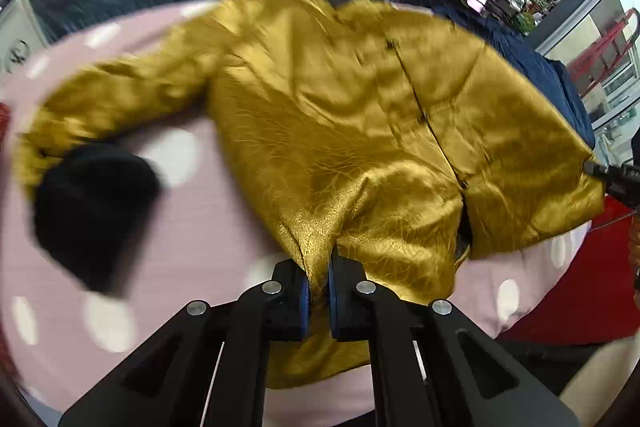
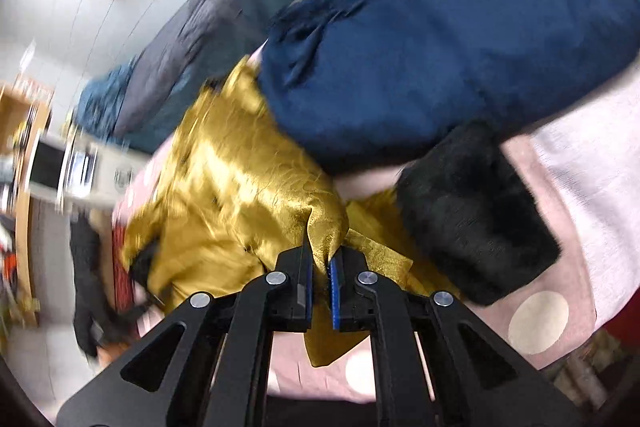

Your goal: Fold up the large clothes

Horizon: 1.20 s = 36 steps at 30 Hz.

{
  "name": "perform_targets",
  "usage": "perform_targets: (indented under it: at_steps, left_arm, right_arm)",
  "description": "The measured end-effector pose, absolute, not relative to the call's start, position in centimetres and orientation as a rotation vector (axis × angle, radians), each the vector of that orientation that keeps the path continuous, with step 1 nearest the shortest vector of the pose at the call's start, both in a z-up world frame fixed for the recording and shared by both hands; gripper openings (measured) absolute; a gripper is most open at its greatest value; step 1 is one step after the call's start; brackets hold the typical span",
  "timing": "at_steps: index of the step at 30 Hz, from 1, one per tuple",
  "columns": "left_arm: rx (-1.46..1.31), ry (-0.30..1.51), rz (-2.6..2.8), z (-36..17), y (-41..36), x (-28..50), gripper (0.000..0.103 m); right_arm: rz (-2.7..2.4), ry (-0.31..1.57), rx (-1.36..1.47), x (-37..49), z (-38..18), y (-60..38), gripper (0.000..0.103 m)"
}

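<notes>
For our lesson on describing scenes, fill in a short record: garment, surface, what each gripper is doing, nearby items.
garment: shiny gold satin jacket with black fuzzy cuffs, spread front up
surface: pink cover with pale dots
left gripper: shut on the jacket's hem
right gripper: shut on a corner of the jacket's fabric
nearby: dark navy blue garment lying beside the jacket

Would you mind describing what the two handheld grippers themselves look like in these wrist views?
Both look alike: the left gripper and right gripper have matte black angular linkage arms with triangular cut-outs, round silver pivot bolts and blue pads lining the inner faces of the black fingers. Thin pale lines run along the arms. No markings or sleeves are visible.
</notes>
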State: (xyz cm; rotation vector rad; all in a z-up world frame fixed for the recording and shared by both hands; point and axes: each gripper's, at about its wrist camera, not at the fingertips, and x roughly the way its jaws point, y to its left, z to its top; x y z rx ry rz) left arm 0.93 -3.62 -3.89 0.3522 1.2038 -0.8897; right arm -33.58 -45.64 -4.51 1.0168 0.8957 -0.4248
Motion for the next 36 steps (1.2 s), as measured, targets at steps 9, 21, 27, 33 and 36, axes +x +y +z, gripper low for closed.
perform_targets:
  at_steps: [9, 21, 27, 33, 36]
  left_arm:
    - [0.591, 1.337, -0.673, -8.0, 6.3, 2.3, 0.008]
    - [0.736, 1.364, -0.651, -12.6, 2.8, -0.1, 0.037]
    - [0.546, 1.397, -0.539, -9.6, 7.9, 4.2, 0.047]
    - [0.359, 1.298, -0.436, -5.9, 8.9, 7.2, 0.079]
    - [0.271, 1.331, -0.369, -6.1, 10.3, 8.1, 0.079]
  right_arm:
    - [-0.063, 1.31, 0.849, -29.2, -11.9, -33.9, 0.007]
    - [-0.164, 1.556, 0.668, -29.3, -16.7, -32.9, 0.016]
    - [-0.271, 1.337, 0.855, -29.9, -13.9, -36.4, 0.065]
    - [-0.696, 1.125, 1.041, -35.2, -13.2, -42.7, 0.065]
    - [-0.881, 1.076, 1.078, -38.0, -13.9, -45.3, 0.065]
